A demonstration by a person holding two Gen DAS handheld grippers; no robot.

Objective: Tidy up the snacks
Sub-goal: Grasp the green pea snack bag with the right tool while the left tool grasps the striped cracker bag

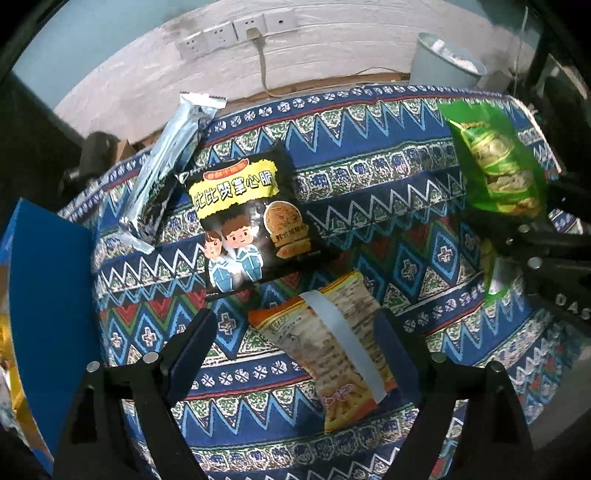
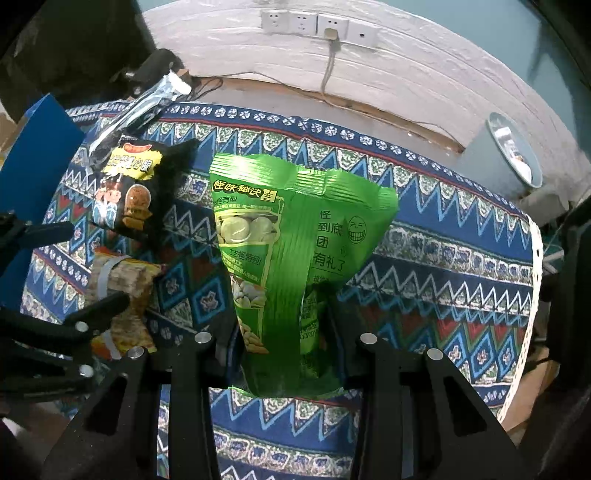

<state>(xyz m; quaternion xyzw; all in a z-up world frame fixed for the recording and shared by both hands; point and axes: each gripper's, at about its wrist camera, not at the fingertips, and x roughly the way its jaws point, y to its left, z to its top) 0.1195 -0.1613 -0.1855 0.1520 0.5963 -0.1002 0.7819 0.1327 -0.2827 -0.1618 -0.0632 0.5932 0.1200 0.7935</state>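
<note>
My right gripper (image 2: 282,332) is shut on a green snack bag (image 2: 291,236) and holds it upright above the patterned cloth; the bag also shows in the left wrist view (image 1: 498,173). My left gripper (image 1: 295,332) is open, its fingers on either side of an orange snack bag (image 1: 332,343) that lies on the cloth; that bag also shows in the right wrist view (image 2: 125,280). A black snack bag (image 1: 247,218) lies beyond it, with a silver wrapped pack (image 1: 166,170) to its left.
A blue box (image 1: 51,295) stands at the table's left edge. The table is covered by a blue patterned cloth (image 1: 388,155). A grey bin (image 1: 443,59) stands past the far right corner. Wall sockets (image 1: 236,29) and a cable are behind.
</note>
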